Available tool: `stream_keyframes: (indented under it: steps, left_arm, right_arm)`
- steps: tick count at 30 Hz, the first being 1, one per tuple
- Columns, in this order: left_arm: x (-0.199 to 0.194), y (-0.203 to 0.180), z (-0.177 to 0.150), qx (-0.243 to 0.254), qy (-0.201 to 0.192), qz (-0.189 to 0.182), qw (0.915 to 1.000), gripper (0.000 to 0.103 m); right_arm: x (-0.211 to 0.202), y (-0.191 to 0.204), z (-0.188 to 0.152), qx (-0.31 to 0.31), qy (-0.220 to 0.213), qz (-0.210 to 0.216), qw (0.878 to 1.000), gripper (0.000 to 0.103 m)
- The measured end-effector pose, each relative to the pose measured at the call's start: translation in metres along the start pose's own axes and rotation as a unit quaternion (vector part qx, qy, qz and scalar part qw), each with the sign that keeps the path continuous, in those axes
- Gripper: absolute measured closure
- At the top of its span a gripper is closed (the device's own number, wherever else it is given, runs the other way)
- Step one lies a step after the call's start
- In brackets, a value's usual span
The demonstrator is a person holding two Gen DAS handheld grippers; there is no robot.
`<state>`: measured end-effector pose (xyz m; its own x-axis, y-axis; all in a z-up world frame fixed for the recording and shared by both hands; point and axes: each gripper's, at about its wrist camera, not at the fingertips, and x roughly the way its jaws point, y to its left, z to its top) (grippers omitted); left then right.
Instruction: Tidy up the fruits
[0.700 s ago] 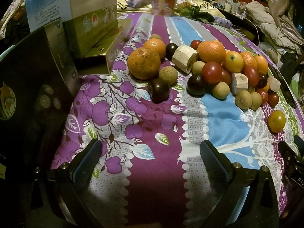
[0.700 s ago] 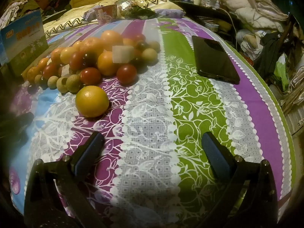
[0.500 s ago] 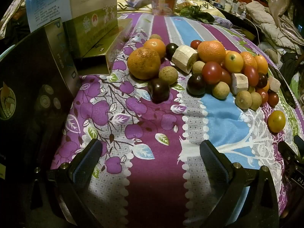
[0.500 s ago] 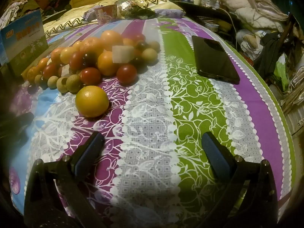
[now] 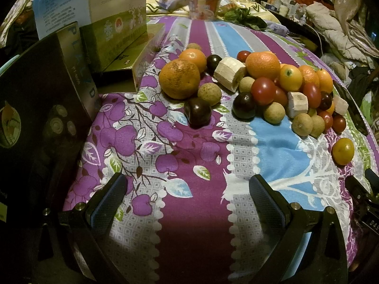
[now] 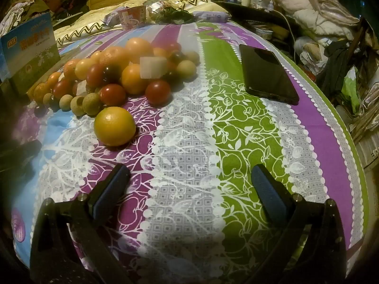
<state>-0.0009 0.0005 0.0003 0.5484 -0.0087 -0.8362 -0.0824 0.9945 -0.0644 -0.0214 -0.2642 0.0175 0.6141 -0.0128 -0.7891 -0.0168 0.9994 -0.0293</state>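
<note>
A heap of mixed fruit lies on the patterned cloth: a big rough orange (image 5: 179,78), a dark plum (image 5: 197,111), brown longans (image 5: 209,90), red tomatoes (image 5: 263,90), pale cut chunks (image 5: 229,73) and smaller oranges (image 5: 262,65). One yellow-orange fruit (image 6: 114,126) lies apart from the heap, also at the right of the left wrist view (image 5: 343,151). My left gripper (image 5: 187,190) is open and empty, short of the heap. My right gripper (image 6: 189,182) is open and empty, to the right of the lone fruit.
Boxes stand at the left: a dark one (image 5: 45,94) and a green-and-blue one (image 5: 113,23). A black phone (image 6: 267,73) lies on the cloth at the right. Bedding and clutter (image 6: 319,23) lie beyond the cloth's far and right edges.
</note>
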Motion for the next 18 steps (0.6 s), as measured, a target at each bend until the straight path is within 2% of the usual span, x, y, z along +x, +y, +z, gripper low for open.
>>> stream_keyframes:
  steps: [18]
  left_arm:
    - [-0.0054,0.0018,-0.0025,0.001,0.002,0.000,1.0000,0.000]
  right_arm:
    - [-0.0001,0.0000,-0.0001,0.000,0.000,0.000,1.000,0.000]
